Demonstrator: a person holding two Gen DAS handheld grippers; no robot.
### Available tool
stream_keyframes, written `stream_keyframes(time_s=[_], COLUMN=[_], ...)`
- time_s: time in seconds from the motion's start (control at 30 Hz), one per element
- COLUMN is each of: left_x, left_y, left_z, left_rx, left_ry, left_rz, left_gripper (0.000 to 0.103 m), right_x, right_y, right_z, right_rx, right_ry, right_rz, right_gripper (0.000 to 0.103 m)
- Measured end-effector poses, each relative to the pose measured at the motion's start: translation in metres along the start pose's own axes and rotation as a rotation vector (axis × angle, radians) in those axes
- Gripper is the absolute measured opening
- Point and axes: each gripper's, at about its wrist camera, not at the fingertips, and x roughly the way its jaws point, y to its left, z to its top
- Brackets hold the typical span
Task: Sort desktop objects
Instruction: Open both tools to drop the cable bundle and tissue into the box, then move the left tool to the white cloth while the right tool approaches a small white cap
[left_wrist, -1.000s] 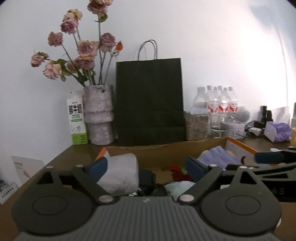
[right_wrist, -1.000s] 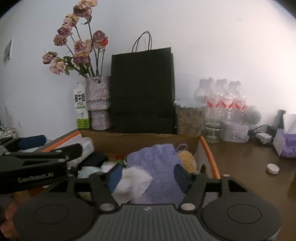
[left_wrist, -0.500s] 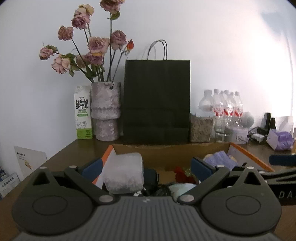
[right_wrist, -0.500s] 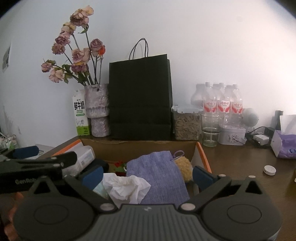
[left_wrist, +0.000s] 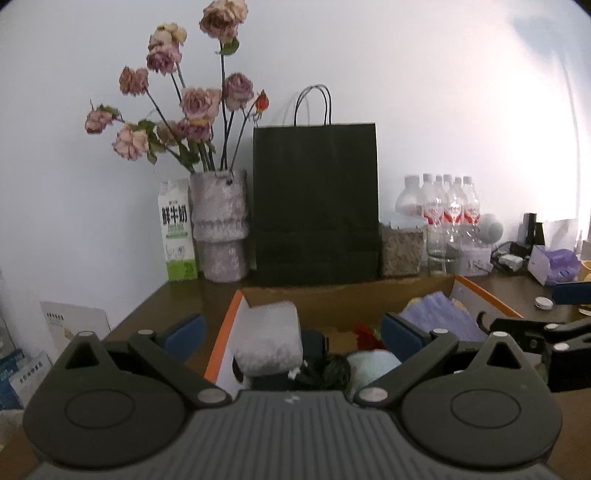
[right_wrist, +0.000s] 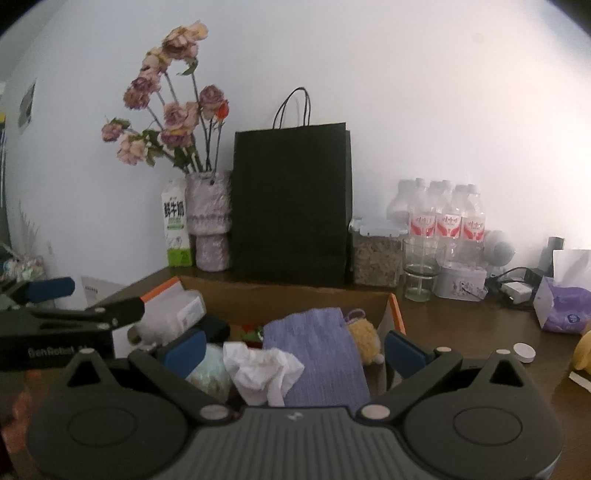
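Two grippers are held above an open cardboard box (right_wrist: 280, 295) on a brown table (right_wrist: 461, 325), each with its blue-padded fingers spread wide and nothing between the pads.

At the far left of the table a milk carton (left_wrist: 176, 230) is seen upright against the wall, touching a textured vase (left_wrist: 219, 225) of dried roses (left_wrist: 192, 107). Just to the right a black paper bag (left_wrist: 316, 203) stands upright behind the box.

In the left wrist view, the left gripper (left_wrist: 291, 328) is poised over the box's left end, where a white wrapped block (left_wrist: 271, 338) leans by the orange-edged flap, with a dark item and a pale green bundle (left_wrist: 373, 360) beside it — what the dark item is cannot be told.

In the right wrist view, the right gripper (right_wrist: 293, 345) is poised over the middle of the box. A crumpled white tissue (right_wrist: 262, 369) lies below and between its fingers, untouched, resting against a purple cloth (right_wrist: 314, 350); a yellow fuzzy thing (right_wrist: 365, 338) is tucked at the cloth's right side, against the box wall.

Further right, outside the box, a lidded jar of grain (right_wrist: 376, 256), a glass (right_wrist: 419, 271), a cluster of water bottles (right_wrist: 447, 218), a small tin (right_wrist: 461, 282), a white cap (right_wrist: 524, 351) and a purple tissue pack (right_wrist: 563, 306) are set on the table — well apart from both grippers.
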Motion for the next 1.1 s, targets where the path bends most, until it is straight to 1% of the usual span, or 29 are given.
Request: stream_keyframes(time_s=[0.13,0.23,0.33,0.5,0.7,0.83,0.93,1.1], left_x=[-0.007,-0.01,-0.015,-0.016,-0.014,-0.008,-0.002,0.006], left_y=[0.006,0.006,0.005,0.005,0.001,0.0,-0.001,-0.005], left_z=[0.001,-0.002,-0.008,-0.021,-0.045,-0.057,-0.062,-0.068], left_rx=[-0.017,0.0,0.014,0.012,0.03,0.019,0.011,0.014], left_ry=[0.068,0.117,0.149,0.214,0.275,0.318,0.344,0.373], left_rz=[-0.028,-0.046,-0.053,-0.083,-0.092,-0.095,-0.093,-0.1], left_gripper=[0.103,0.103,0.103,0.103,0.103,0.103,0.103,0.103], right_x=[-0.012,-0.018,-0.023,-0.026,-0.021,-0.015,-0.008,0.003], right_y=[-0.001,-0.002,-0.002,-0.008,-0.018,-0.023,-0.027,-0.033], right_z=[-0.003,-0.008,-0.015,-0.03,-0.053,-0.064,-0.07,-0.079], right_rx=[-0.014,-0.034,-0.057,-0.059,-0.036,-0.026,-0.019,-0.004], right_ry=[0.062,0.11,0.148,0.197,0.259,0.294,0.319,0.354], right_rz=[0.013,0.021,0.018,0.008,-0.006,-0.016,-0.033,-0.036], right_gripper=[0.103,0.103,0.103,0.103,0.103,0.103,0.103,0.101])
